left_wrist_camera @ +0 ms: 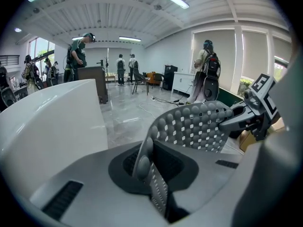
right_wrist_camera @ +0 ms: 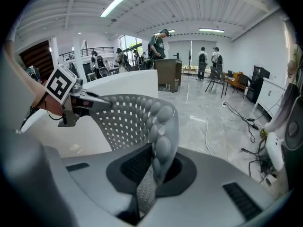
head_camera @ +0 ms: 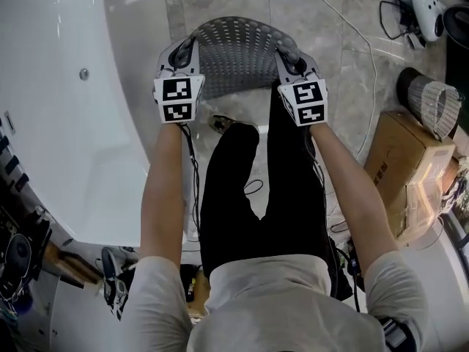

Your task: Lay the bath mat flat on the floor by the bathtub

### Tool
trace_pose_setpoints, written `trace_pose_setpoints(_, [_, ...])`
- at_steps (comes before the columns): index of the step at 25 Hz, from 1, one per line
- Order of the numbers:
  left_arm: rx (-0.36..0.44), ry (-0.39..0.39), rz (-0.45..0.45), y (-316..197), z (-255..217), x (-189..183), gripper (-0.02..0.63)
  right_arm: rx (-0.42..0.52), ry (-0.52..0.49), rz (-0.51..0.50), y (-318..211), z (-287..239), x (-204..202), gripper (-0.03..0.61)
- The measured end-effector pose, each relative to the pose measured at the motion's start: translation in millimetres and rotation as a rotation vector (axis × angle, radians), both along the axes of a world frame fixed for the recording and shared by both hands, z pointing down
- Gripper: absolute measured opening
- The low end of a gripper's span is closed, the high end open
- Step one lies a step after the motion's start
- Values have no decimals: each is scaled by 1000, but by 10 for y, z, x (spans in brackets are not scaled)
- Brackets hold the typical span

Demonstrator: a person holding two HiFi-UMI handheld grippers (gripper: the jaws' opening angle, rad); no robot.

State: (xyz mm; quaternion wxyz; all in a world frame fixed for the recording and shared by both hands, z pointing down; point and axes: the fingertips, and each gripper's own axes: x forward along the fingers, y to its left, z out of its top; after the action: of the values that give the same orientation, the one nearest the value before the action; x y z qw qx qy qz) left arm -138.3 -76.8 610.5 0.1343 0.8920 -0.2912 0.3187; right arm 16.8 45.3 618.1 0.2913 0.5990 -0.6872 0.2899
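left gripper [head_camera: 189,48] and right gripper [head_camera: 286,50] each clamped on an end of the mat [head_camera: 238,57], arched over floor [head_camera: 344,72] by bathtub [head_camera: 66,116]; risk: thin pinch slips, mat lands folded.

The grey rubber bath mat [head_camera: 236,53] is patterned with square holes and round bumps; glossy white bathtub [head_camera: 62,116]; grey-veined marble floor [head_camera: 338,97]; brown cardboard box [head_camera: 397,160].

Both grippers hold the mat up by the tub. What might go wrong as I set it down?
The bath mat bows between the left gripper and right gripper, each pinching only an edge: it may land creased or slip free. A white cable lies just right of it; the mat could cover it.
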Motion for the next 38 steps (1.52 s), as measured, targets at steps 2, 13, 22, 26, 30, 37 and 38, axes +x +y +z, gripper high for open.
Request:
trace_pose_setpoints(2, [4,-13,-35,-33,29,-27,28,-9,-2,-46,-45,32,-5,23])
trace_pose_setpoints(13, [1,-70,-147,-591,183,262,28,-38,-56,-154,-687,269,309,23])
trace_pose_setpoints(22, [-52,-103,-193,-925,546,516,28,-86,-103,-216,-1073,686,518,23])
trace_pose_setpoints(26, [-84,-129,-206,-927,680,525,28,-99,-104,-240,-1206,893,620,23])
trace_pose_setpoints(30, [-101,-144,-204,-960,819,581,28,-112,-103,-250,-1336,1036,717,23])
trace_pose_setpoints(37, [-122,-171,-262,-987,953,639,28,-157,-91,-355,-1337,1182,760,23])
trace_pose_setpoints(38, [-127,-177,-259,-958,960,657,28,-163,-82,-370,-1321,1199,782,23])
